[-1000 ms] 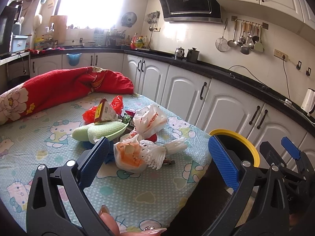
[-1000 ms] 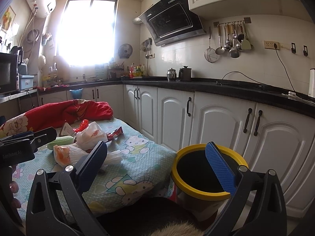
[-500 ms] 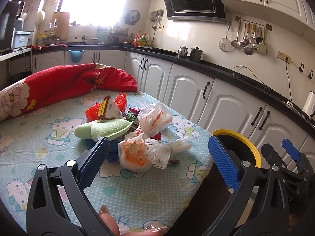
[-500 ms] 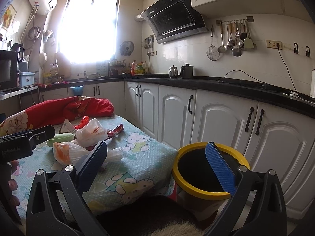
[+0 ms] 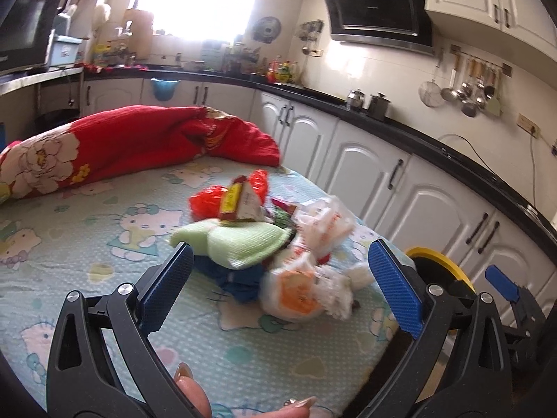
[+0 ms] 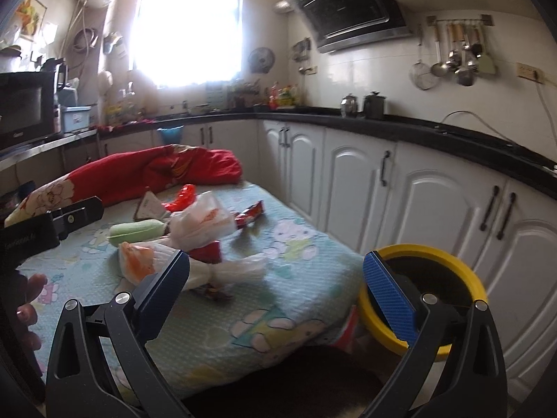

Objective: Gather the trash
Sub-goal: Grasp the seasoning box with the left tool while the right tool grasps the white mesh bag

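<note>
White knotted bag (image 5: 306,296) lies lengthwise toward the yellow bin (image 6: 452,261); left gripper (image 5: 278,278) and right gripper (image 6: 275,278) gape empty.

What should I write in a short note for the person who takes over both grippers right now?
Left gripper: open, empty, aimed at the trash pile on the table.
Right gripper: open, empty, between the pile and the yellow-rimmed bin.
The bin stands on the floor by the table's corner.
Done: nothing gripped; whether anything lies in the bin cannot be seen.
Left: bags, wrappers, carton, all into the bin.
</note>
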Tool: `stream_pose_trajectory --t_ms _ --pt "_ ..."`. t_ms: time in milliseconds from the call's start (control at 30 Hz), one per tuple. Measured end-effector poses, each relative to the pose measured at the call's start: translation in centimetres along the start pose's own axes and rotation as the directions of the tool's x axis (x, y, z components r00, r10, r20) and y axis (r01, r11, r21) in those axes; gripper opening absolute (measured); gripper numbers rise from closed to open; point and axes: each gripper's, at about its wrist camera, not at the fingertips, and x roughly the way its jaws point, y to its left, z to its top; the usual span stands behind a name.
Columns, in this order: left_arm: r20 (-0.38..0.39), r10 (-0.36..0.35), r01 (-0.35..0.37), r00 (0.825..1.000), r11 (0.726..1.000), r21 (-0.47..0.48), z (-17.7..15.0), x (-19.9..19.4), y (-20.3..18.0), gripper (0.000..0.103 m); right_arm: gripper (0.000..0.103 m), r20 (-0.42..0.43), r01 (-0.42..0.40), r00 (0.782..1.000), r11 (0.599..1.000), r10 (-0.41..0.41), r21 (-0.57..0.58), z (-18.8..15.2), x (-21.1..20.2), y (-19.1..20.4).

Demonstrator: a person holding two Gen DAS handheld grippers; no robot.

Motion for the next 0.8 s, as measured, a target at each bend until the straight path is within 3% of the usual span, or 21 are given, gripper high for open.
stream_pose_trajectory --t_ms 333,667,800 --pt "0.018 0.075 -0.075 0.997 0.997 -0.026 3.1 2.0 3.7 0.092 0.097 -0.040 -0.038 0.998 0.999 0.039 0.027 1.6 3.8 0.1" --pt "-0.055 0.017 -0.019 0.998 0.999 -0.042 5.5 6.9 5.4 0.092 0.097 -0.189 -0.073 0.978 0.995 0.084 0.066 1.4 8.5 -0.8" --pt "-0.141 -0.012 0.006 0.990 0.999 -0.043 5.7 9.5 5.9 0.092 0.094 -0.253 -0.101 0.959 0.990 0.124 0.102 0.7 10.4 -0.7"
